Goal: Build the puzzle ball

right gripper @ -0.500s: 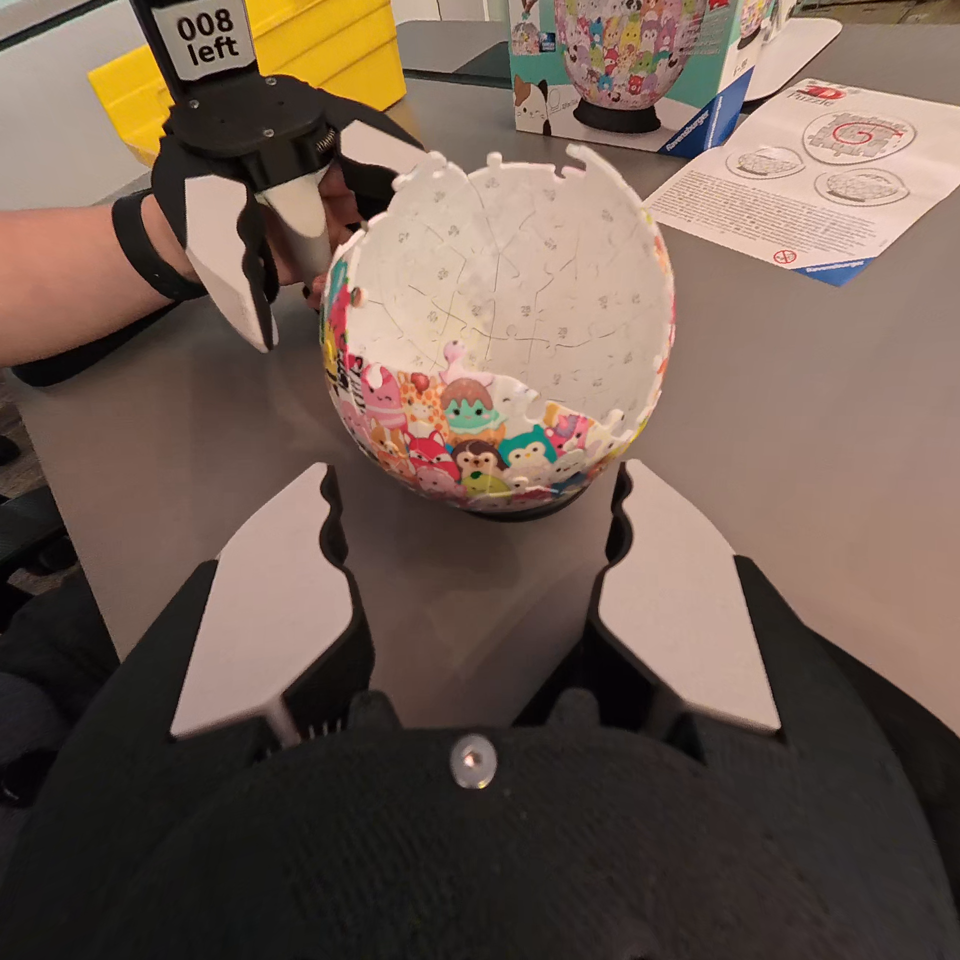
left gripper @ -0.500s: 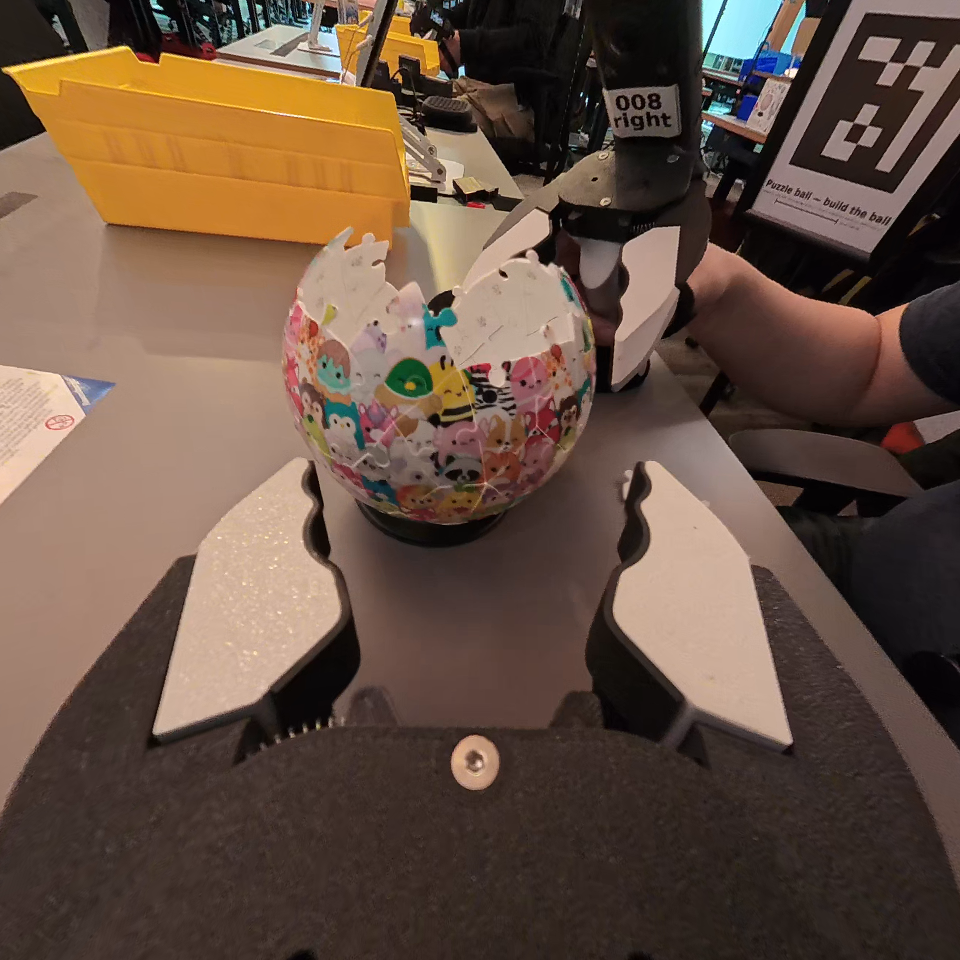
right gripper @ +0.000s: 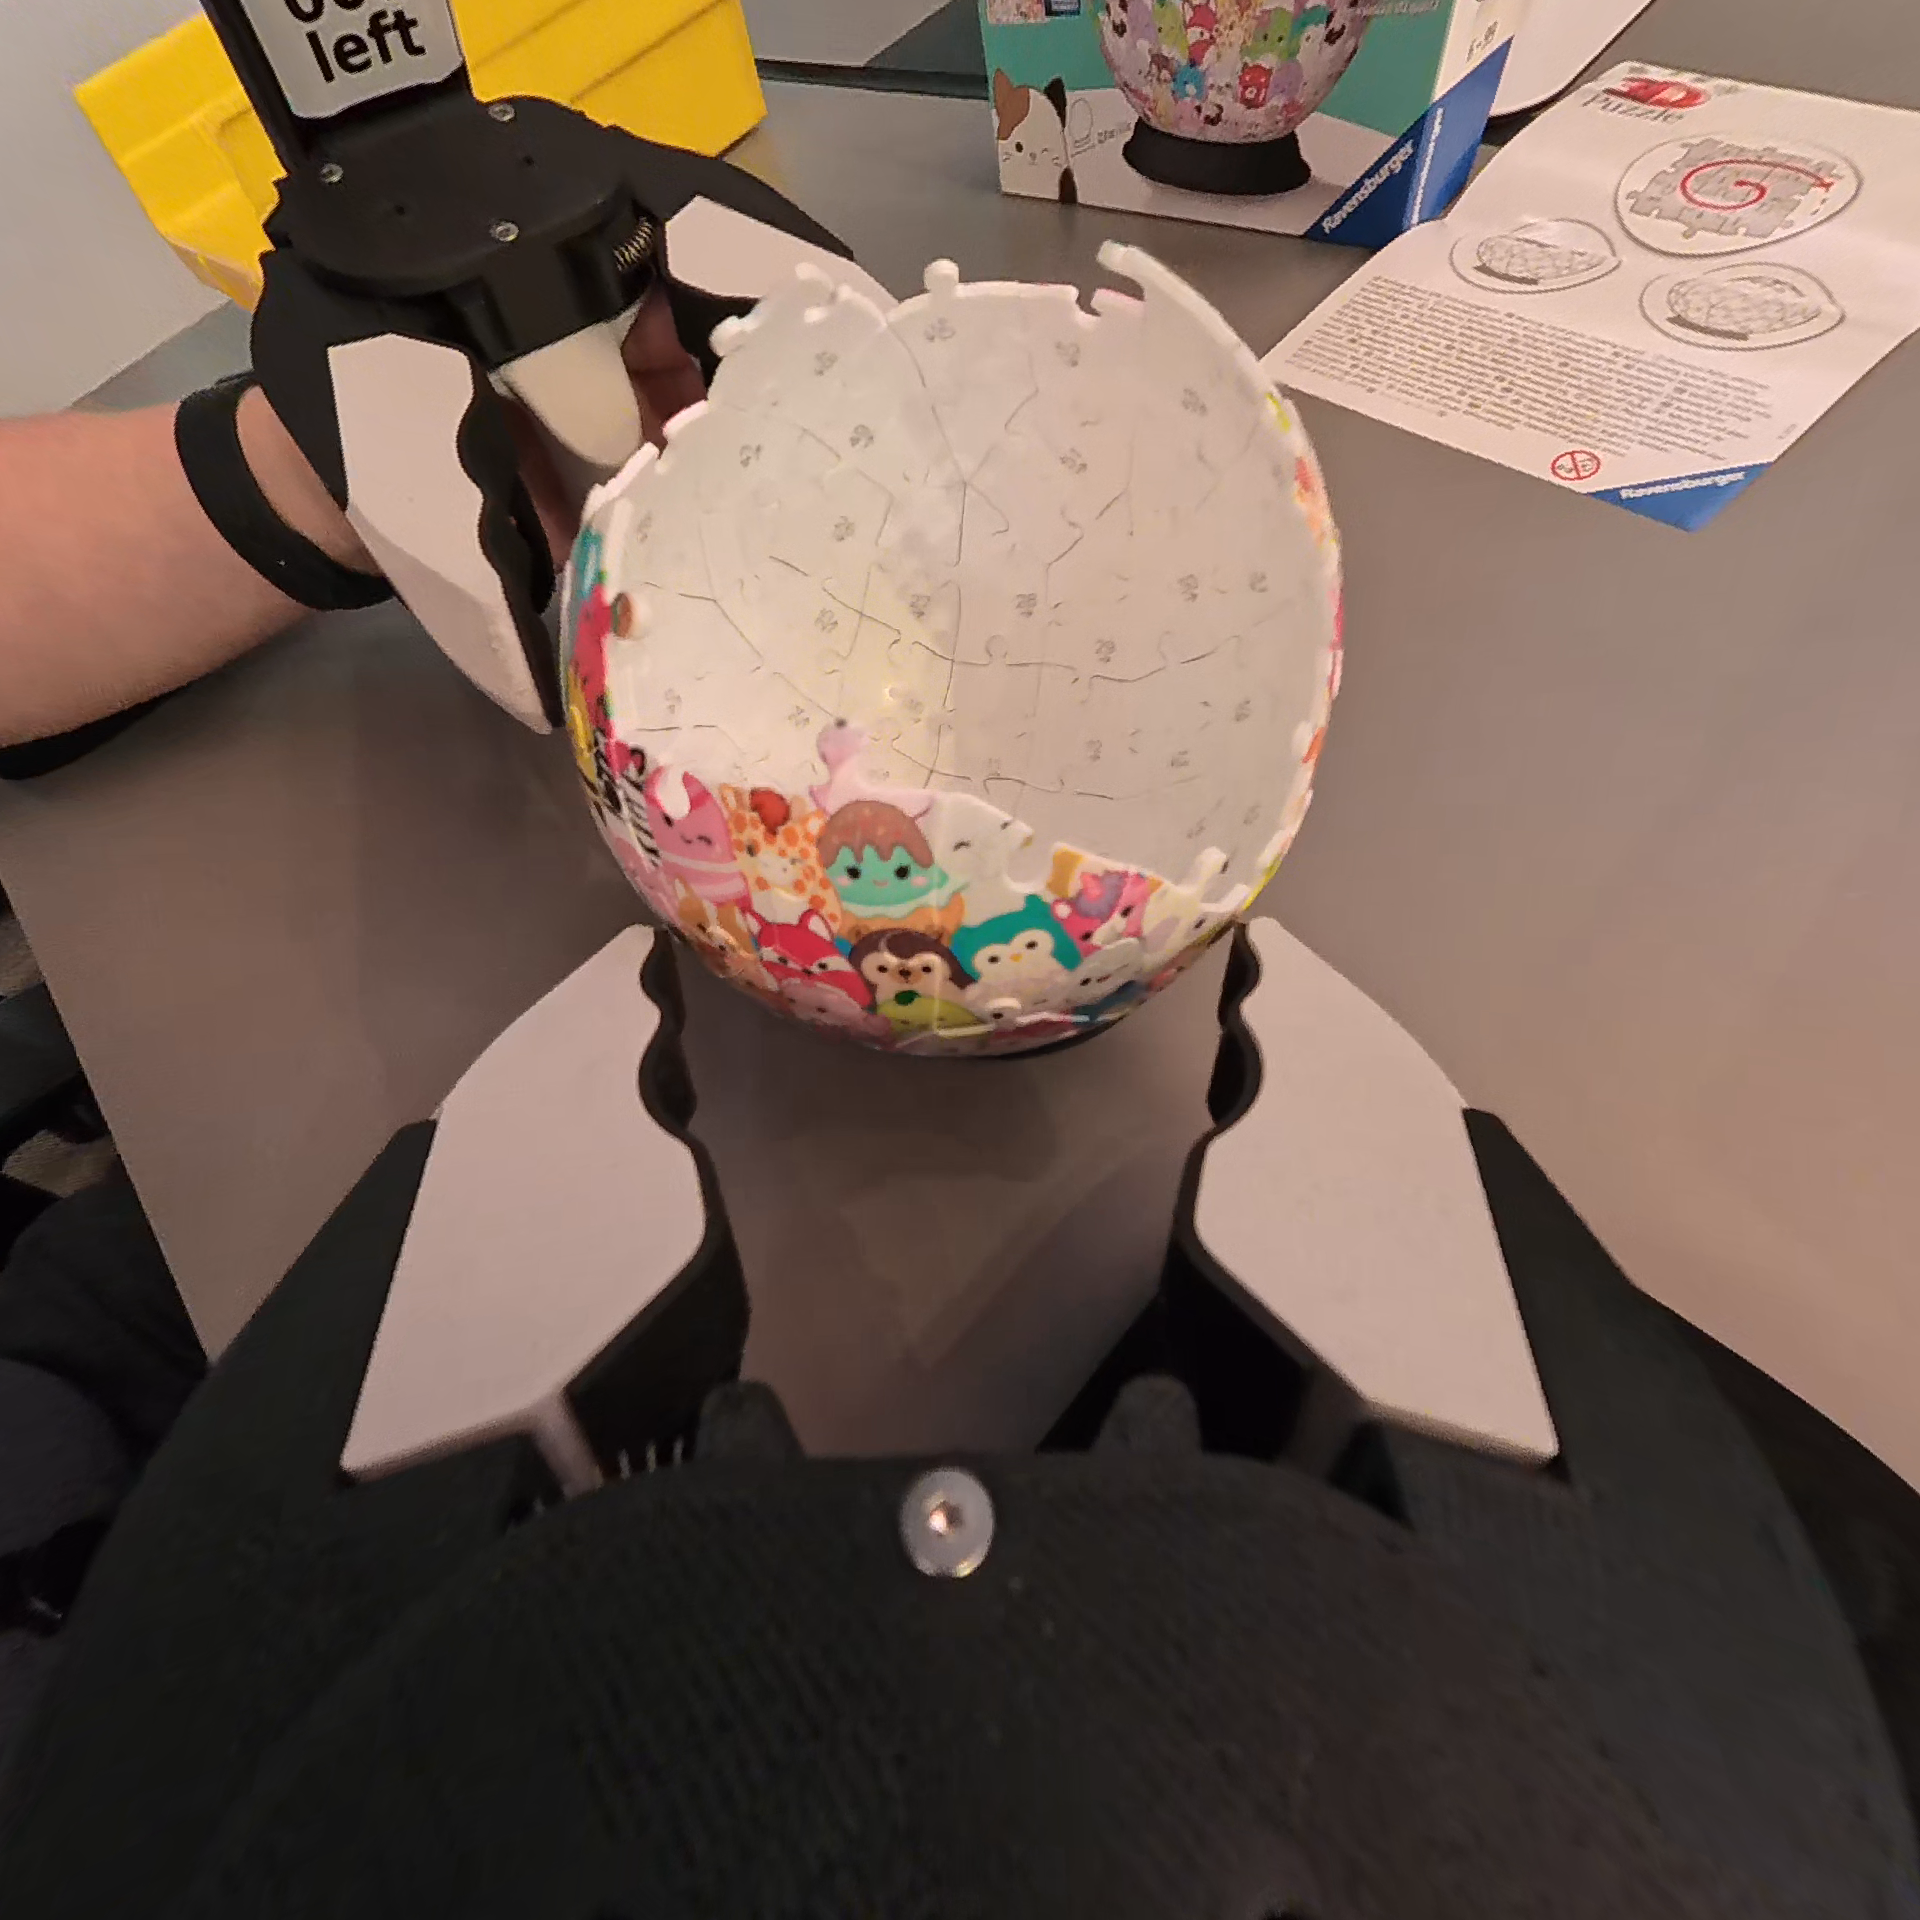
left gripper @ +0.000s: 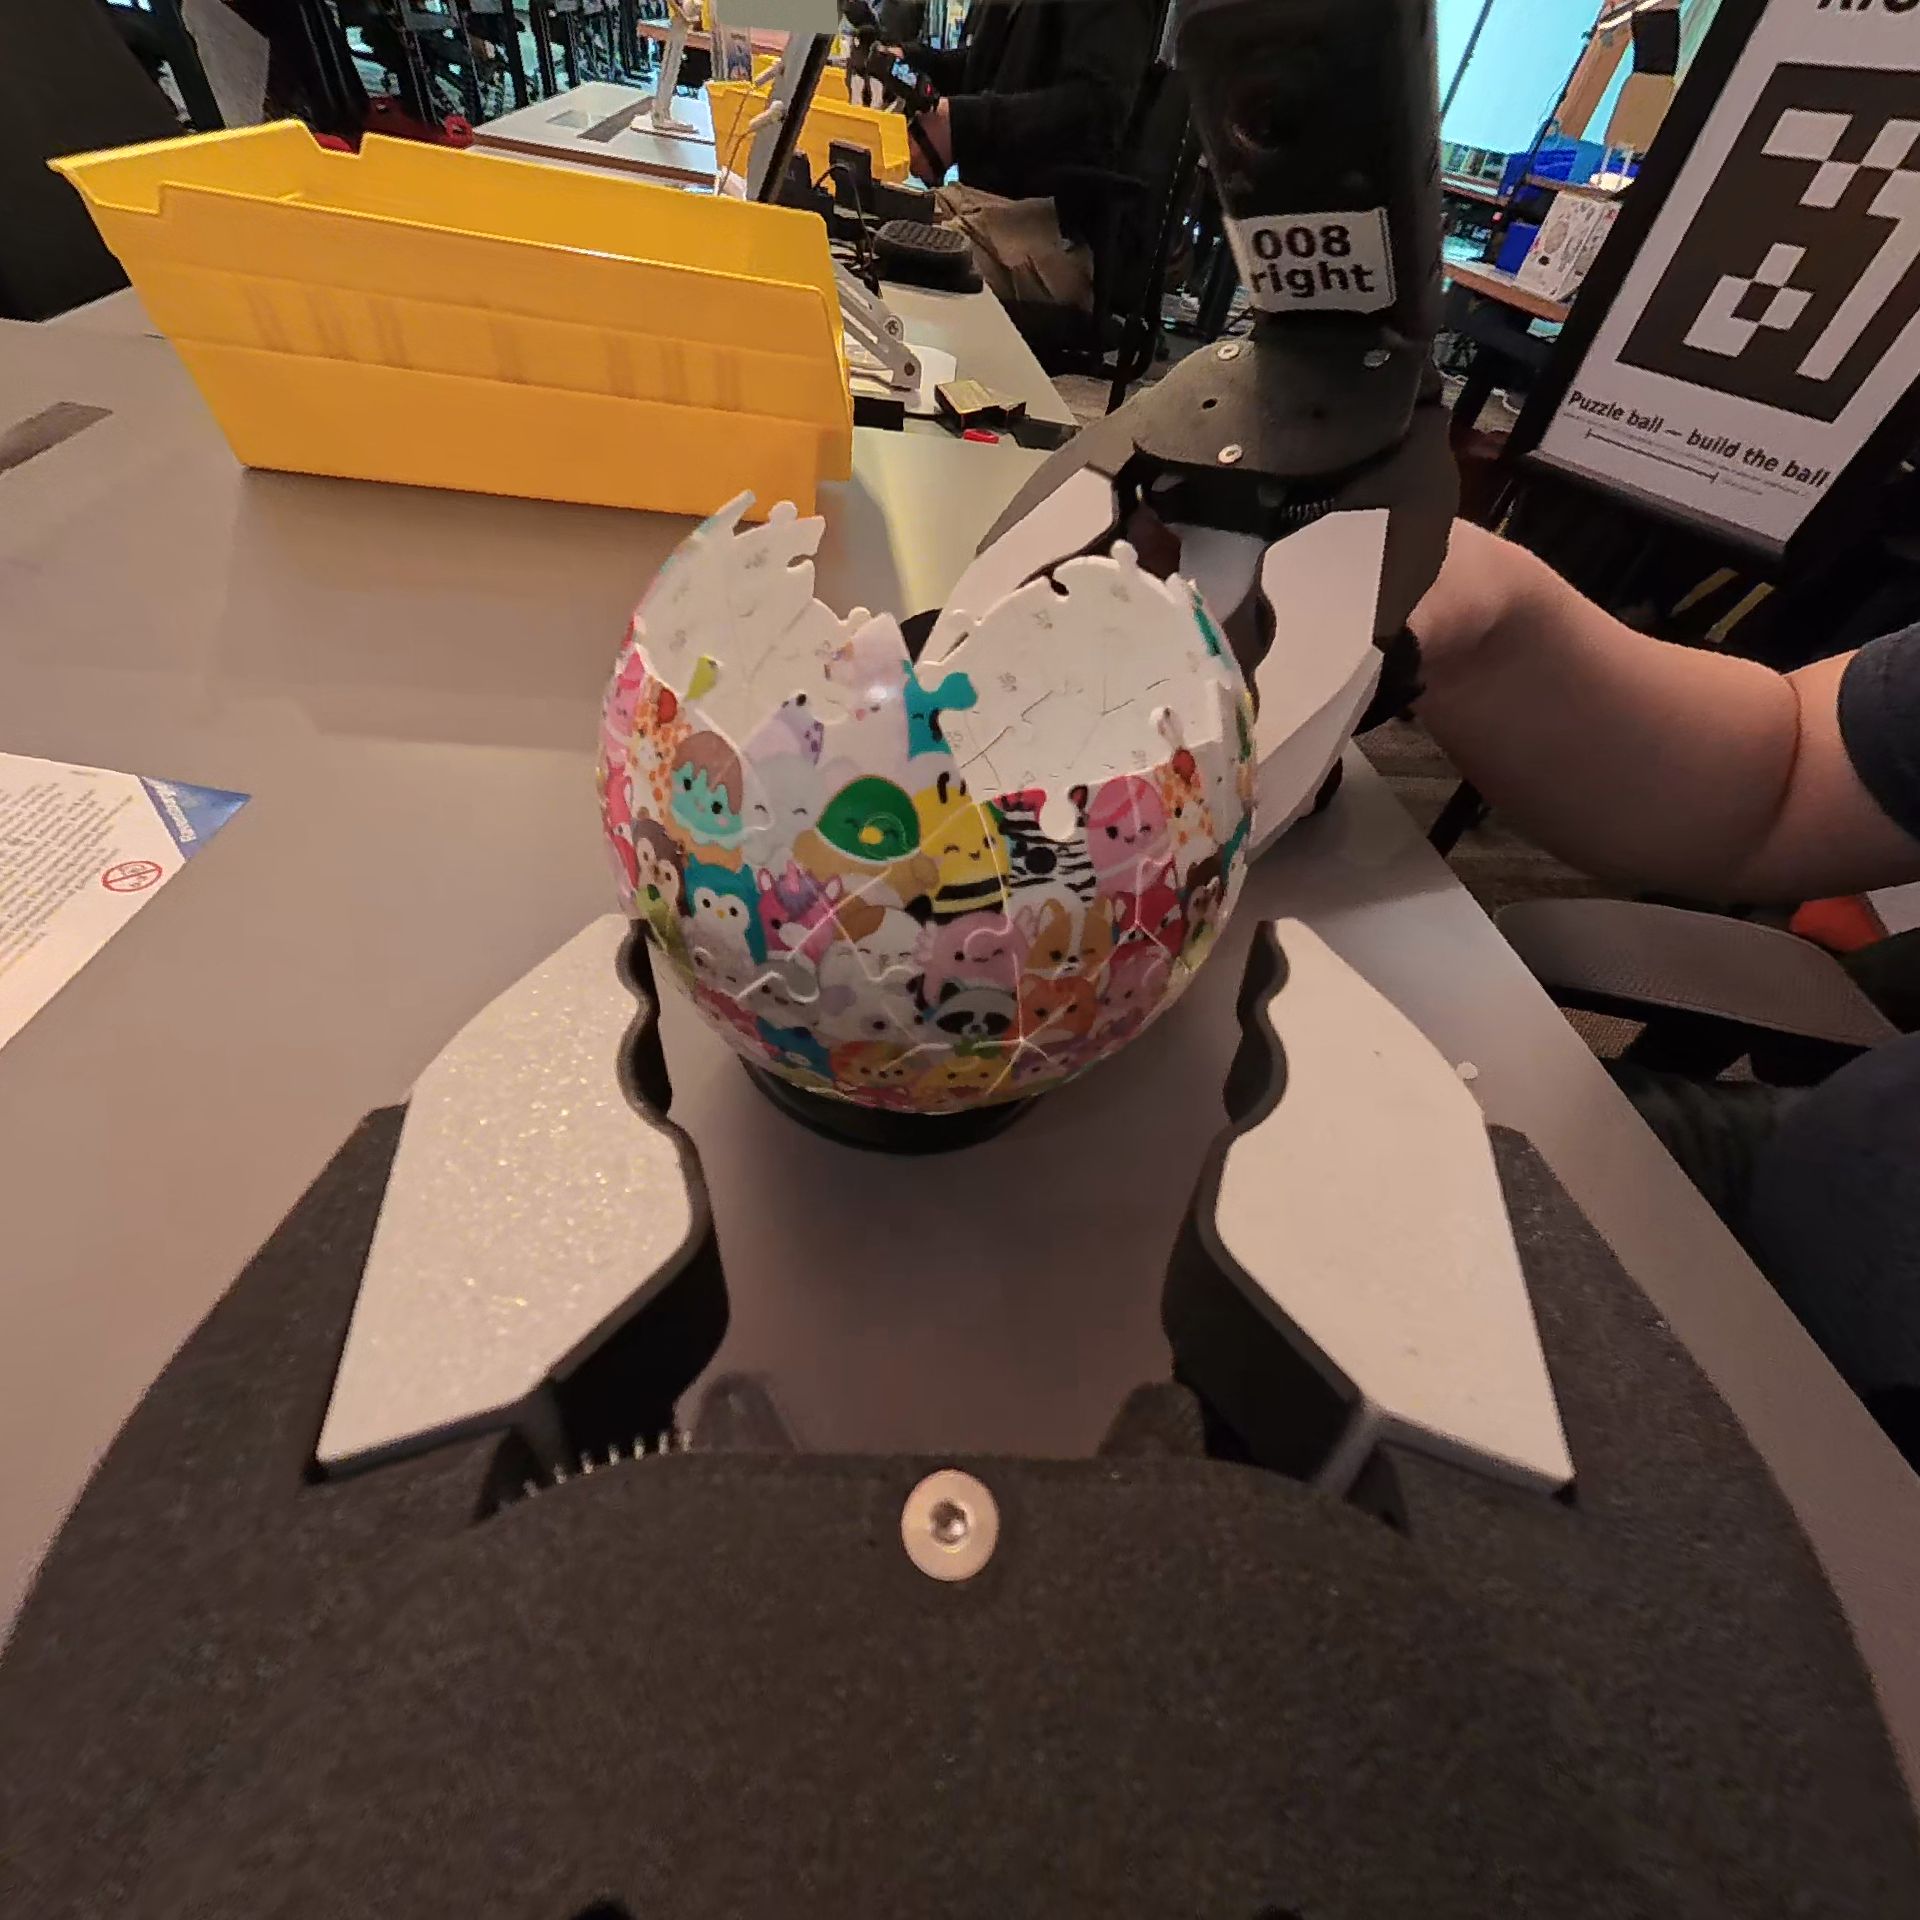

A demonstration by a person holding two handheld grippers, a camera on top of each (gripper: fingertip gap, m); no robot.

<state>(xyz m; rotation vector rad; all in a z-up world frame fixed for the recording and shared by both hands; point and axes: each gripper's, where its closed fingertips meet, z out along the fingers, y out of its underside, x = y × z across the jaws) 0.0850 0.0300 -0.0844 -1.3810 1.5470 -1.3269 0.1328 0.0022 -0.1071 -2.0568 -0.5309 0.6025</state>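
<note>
Yellow bin behind puzzle ball; leaflet beside.

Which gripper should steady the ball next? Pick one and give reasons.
Either, by a hair the left gripper. Both are open and empty, fingers flanking the puzzle ball low near its black stand. The left faces the taller closed wall; the right gripper faces the low, jagged open edge.

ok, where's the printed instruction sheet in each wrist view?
Left wrist view: white printed instruction sheet at the left edge, cropped, flat on the grey table.
Right wrist view: upper right, beside the puzzle box.
Shared landmark: the half-built colourful puzzle ball.
</note>
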